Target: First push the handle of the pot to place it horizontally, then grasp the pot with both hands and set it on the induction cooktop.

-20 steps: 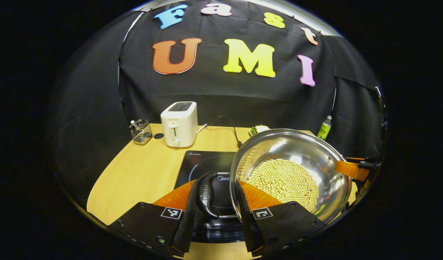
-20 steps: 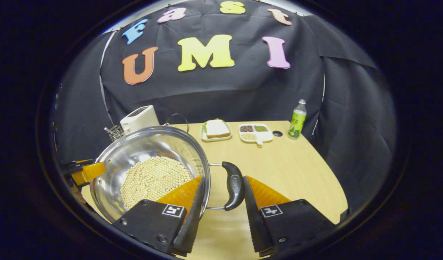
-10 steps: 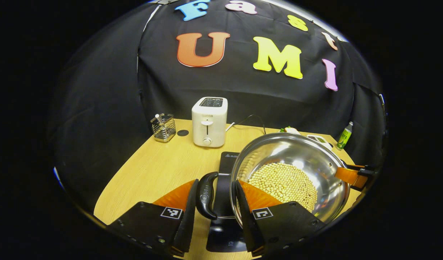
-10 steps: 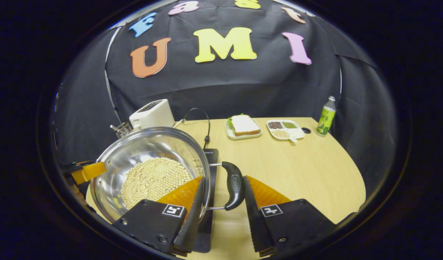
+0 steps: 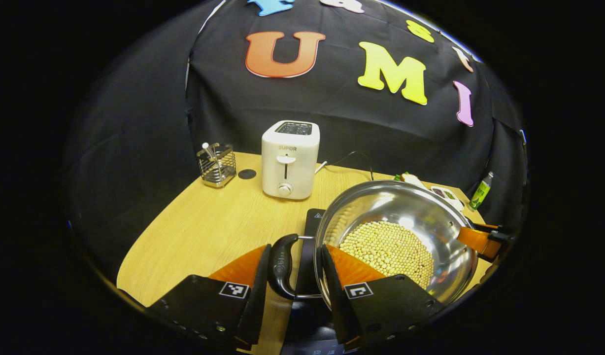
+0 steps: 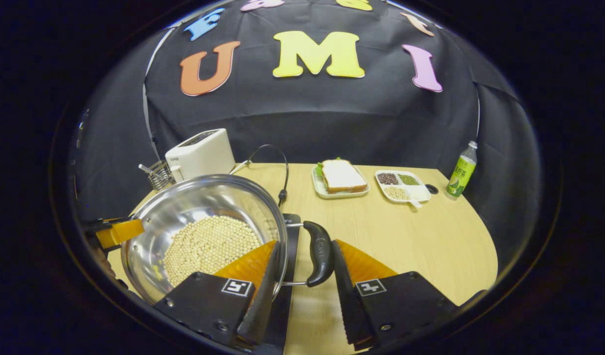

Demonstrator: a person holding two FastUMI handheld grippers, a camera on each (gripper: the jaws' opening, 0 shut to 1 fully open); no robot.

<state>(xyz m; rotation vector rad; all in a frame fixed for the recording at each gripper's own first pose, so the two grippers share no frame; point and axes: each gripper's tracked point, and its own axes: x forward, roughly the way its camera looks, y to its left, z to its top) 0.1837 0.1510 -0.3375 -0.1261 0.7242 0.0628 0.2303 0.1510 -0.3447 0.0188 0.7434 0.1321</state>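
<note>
- My left tongs point(image 5: 292, 276) grip the pot's left handle point(image 5: 282, 265); in the right gripper view, my right tongs point(image 6: 305, 276) straddle the right handle point(image 6: 318, 252), though I cannot tell if they pinch it.
- The pot point(image 5: 396, 236), full of beans point(image 5: 387, 250), now hangs above the cooktop point(image 6: 288, 256), carried leftward over the last second; I judge lowering comes next.
- Beyond it, the toaster point(image 5: 288, 159) stands on the bench point(image 5: 204, 231), closer than before.
</note>
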